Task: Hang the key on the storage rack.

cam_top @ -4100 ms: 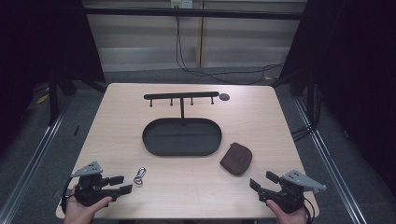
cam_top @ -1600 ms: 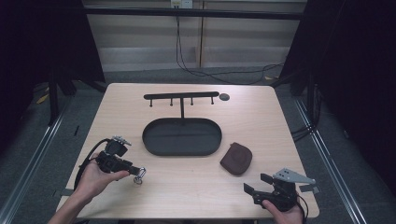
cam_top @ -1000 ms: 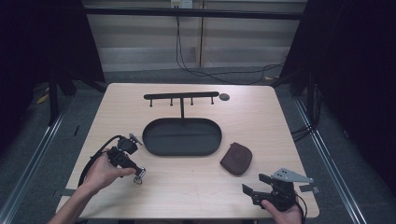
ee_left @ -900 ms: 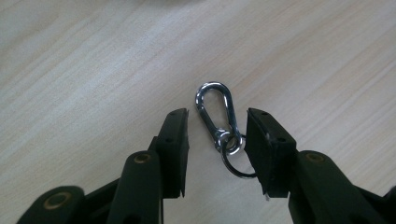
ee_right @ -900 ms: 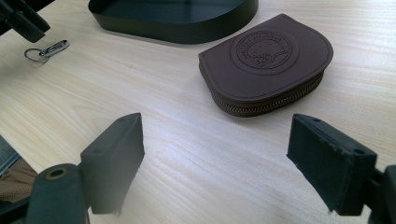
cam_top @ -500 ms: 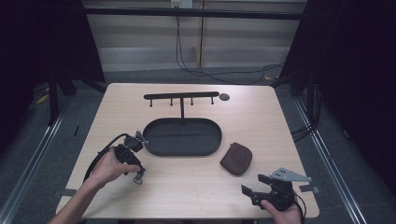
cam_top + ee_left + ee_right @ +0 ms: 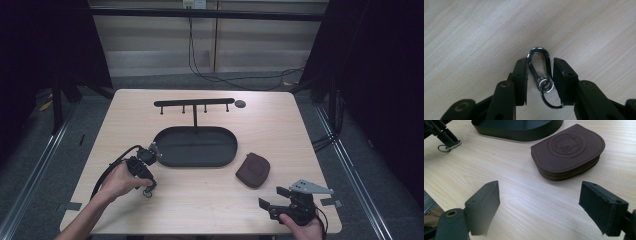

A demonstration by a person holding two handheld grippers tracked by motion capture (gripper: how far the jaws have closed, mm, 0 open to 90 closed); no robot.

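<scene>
Left gripper [image 7: 539, 72] is down on the table [image 7: 210, 210], jaws pinched onto the silver carabiner clip [image 7: 537, 65]; its pads sit against both long sides of the clip. Jaws have just been closing, clip between them. The clip lies flat on the wood with a key ring [image 7: 549, 96] hooked to its swivel end, ring reaching back between the jaws. In the high view that gripper [image 7: 148, 186] is at the front-left of the table, pointing down, just off the left end of the black oval tray [image 7: 170, 157], with the person's left hand [image 7: 120, 179] wrapped round it and the cable looping out to the left. Right gripper [image 7: 549, 205] is jaws wide apart, nothing between them, sitting low at the front-right corner in the person's right hand [image 7: 302, 230], grey plate on top. Brown zipped leather pouch [image 7: 569, 151] lies flat ahead of it, near the tray's right end but clear of it, embossed round stamp facing up. The tray carries a T-shaped hook rack [image 7: 194, 103] on a post at its back edge. Small dark disc [image 7: 240, 104] lies just past the rack's right end.
</scene>
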